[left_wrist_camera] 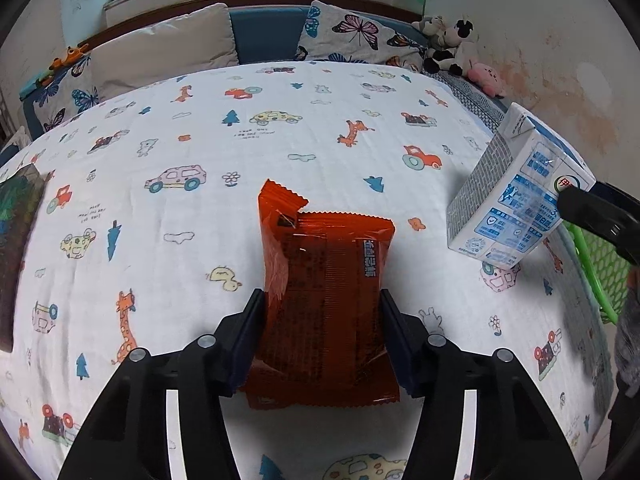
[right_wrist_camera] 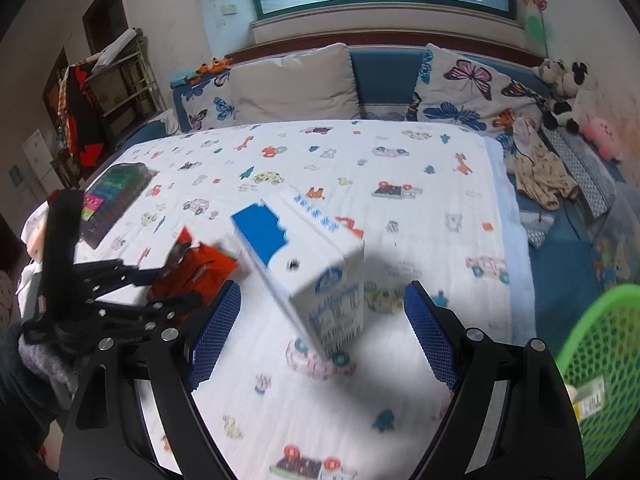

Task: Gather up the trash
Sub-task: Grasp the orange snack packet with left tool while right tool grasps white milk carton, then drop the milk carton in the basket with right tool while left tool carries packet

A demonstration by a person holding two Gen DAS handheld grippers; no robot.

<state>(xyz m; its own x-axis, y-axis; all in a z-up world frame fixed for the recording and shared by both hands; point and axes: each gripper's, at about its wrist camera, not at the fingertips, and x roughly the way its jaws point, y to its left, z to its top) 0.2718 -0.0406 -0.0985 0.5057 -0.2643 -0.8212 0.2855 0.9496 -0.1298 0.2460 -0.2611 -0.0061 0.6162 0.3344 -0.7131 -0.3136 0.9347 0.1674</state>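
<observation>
Cartoon-print bedding covers the bed [left_wrist_camera: 320, 128], with pillows along the far side. From the left wrist, the left gripper [left_wrist_camera: 322, 312] is clamped on an orange snack packet [left_wrist_camera: 324, 296], pads pressing both its sides. From the right wrist, the right gripper [right_wrist_camera: 322, 320] stands wide apart around a tilted milk carton [right_wrist_camera: 316, 272], not touching it. Only this view shows the green basket [right_wrist_camera: 600, 360] inside, at near right.

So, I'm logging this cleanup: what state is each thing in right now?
left tongs: shut on the wrapper's sides.
orange wrapper: torn at the top, gripped.
right tongs: open around the carton, pads clear of it.
milk carton: tilted, propped on its bottom edge on the sheet.
green basket: something yellow-labelled inside.
</observation>
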